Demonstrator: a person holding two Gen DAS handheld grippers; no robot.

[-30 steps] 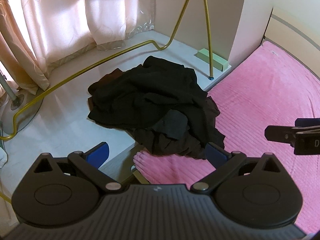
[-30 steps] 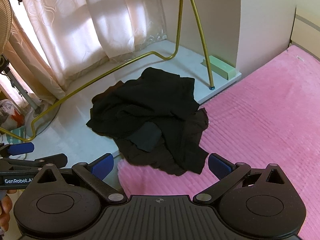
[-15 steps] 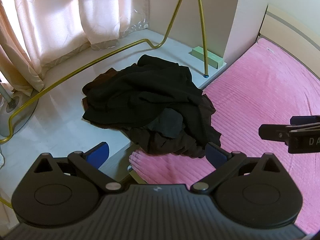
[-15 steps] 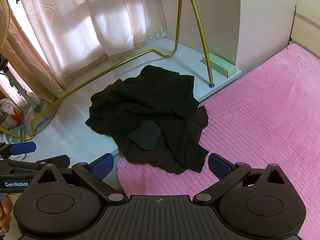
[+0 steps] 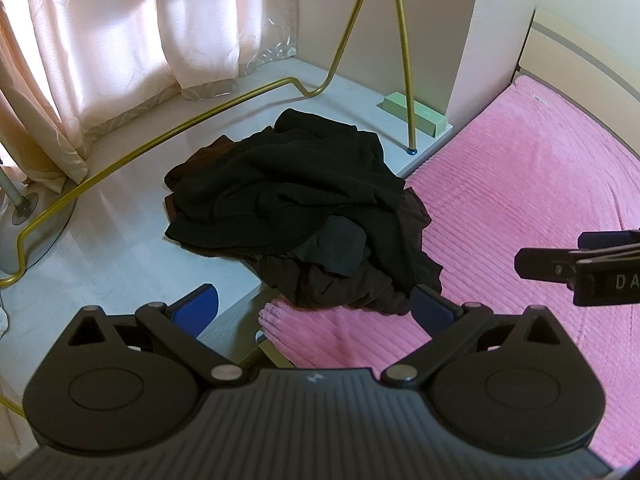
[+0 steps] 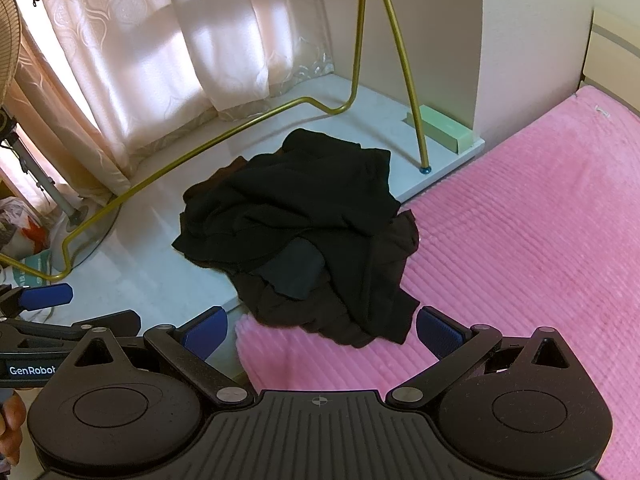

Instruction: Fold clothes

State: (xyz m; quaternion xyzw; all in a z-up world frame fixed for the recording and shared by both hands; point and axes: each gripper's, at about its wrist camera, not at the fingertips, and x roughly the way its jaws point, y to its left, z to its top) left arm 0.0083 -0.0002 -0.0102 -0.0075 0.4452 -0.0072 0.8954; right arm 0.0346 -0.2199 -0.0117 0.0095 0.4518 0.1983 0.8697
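At far left, cream curtains [image 5: 120,52] hang to a pale marble window ledge [image 5: 120,248], with the round base of a fan [image 5: 24,216] standing below them. A gold metal rack [image 5: 404,64] rises from the ledge, its low rail curving along the ledge and 1 blue-tipped foot set near the ledge's edge, beside a green box [image 5: 416,114]. The left gripper [image 5: 314,308] hangs over the ledge's near edge with its 2 blue pads spread wide and nothing between them. Just past its fingertips lies the pile of dark clothes [image 5: 304,216], black pieces crumpled over brown ones, part of it on the ledge and part spilling onto the pink bed cover [image 5: 520,200]. From the right wrist view, the right gripper [image 6: 322,330] is likewise spread wide and empty, hovering above the corner of the bed near the pile's front edge. Further right, the ribbed bed cover stretches to a pale headboard [image 5: 580,52].
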